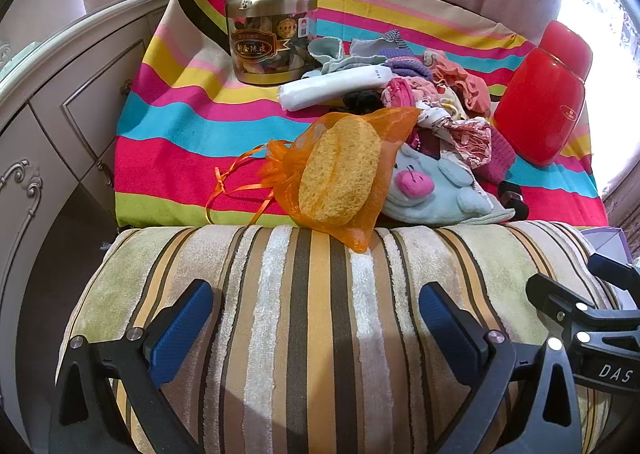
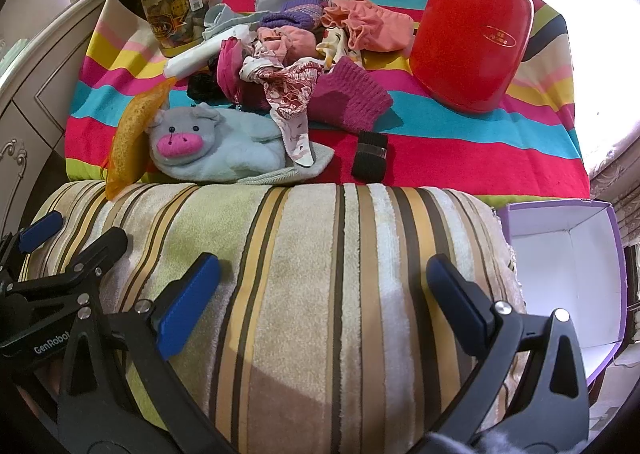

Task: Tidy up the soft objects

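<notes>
A pile of soft things lies on the striped cloth (image 1: pixel 180 125): a pale blue plush pig (image 1: pixel 436 183) (image 2: pixel 212 145), an orange mesh bag with a yellow sponge (image 1: pixel 340 169) (image 2: pixel 130 137), a magenta knitted piece (image 2: pixel 348 99), pink and purple garments (image 2: pixel 360 27), a white roll (image 1: pixel 336 87). A striped plush cushion (image 1: pixel 304 334) (image 2: pixel 320 294) lies in front. My left gripper (image 1: pixel 316 318) is open and empty over the cushion. My right gripper (image 2: pixel 324 294) is open and empty over the cushion, beside the left one.
A gold-lidded jar (image 1: pixel 270 29) (image 2: pixel 182 1) stands at the back left, a red canister (image 1: pixel 544 101) (image 2: pixel 476 25) at the right. A small black item (image 2: pixel 370 153) lies near the cloth's front. An open purple box (image 2: pixel 568 278) sits right of the cushion. White cabinet (image 1: pixel 60 113) at left.
</notes>
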Motion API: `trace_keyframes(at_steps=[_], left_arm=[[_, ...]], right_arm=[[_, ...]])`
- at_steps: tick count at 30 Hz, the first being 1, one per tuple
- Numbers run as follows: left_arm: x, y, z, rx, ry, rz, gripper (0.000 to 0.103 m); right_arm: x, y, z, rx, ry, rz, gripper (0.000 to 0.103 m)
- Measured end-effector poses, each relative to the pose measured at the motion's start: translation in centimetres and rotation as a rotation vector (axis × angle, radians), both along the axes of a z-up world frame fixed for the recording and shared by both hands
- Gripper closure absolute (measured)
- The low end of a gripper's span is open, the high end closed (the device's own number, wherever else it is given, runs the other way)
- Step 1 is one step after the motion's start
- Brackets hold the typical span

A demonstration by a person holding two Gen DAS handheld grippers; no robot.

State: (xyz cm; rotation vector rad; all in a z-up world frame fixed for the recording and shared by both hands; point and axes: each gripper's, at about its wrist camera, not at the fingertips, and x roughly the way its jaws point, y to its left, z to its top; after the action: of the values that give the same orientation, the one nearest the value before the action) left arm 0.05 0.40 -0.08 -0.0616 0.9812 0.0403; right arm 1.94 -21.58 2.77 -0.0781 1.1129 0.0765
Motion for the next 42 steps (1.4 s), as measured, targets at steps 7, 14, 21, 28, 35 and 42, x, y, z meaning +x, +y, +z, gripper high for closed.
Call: trace_keyframes(at_steps=[7,14,21,28,35,42], left_arm=[[-0.02,0.06,-0.03,0.002,0.000,0.000,0.000],[0.01,0.00,-0.07,0.004,-0.001,0.001,0.000],[0.06,0.09,-0.14,0.005,0.000,0.001,0.000],[0.04,0.03,-0.14,0.005,0.000,0.002,0.000],[0.04,0.02,-0.14,0.006,-0.001,0.002,0.000],[0.04,0.02,-0.15,0.006,-0.001,0.002,0.000]], right_arm=[[-0.04,-0.03,-0.06,-0.002,-0.014,-0.001,0.000],[0.01,-0.01,-0.02,0.000,-0.018,-0.002,0.000],[0.04,-0.07,-0.09,0.003,-0.019,-0.002,0.000],[-0.01,-0.06,-0.10,0.003,-0.019,-0.002,0.000],[-0.01,-0.04,-0.06,0.002,-0.019,-0.002,0.000],[0.03,-0.05,-0.04,0.003,-0.019,-0.002,0.000]])
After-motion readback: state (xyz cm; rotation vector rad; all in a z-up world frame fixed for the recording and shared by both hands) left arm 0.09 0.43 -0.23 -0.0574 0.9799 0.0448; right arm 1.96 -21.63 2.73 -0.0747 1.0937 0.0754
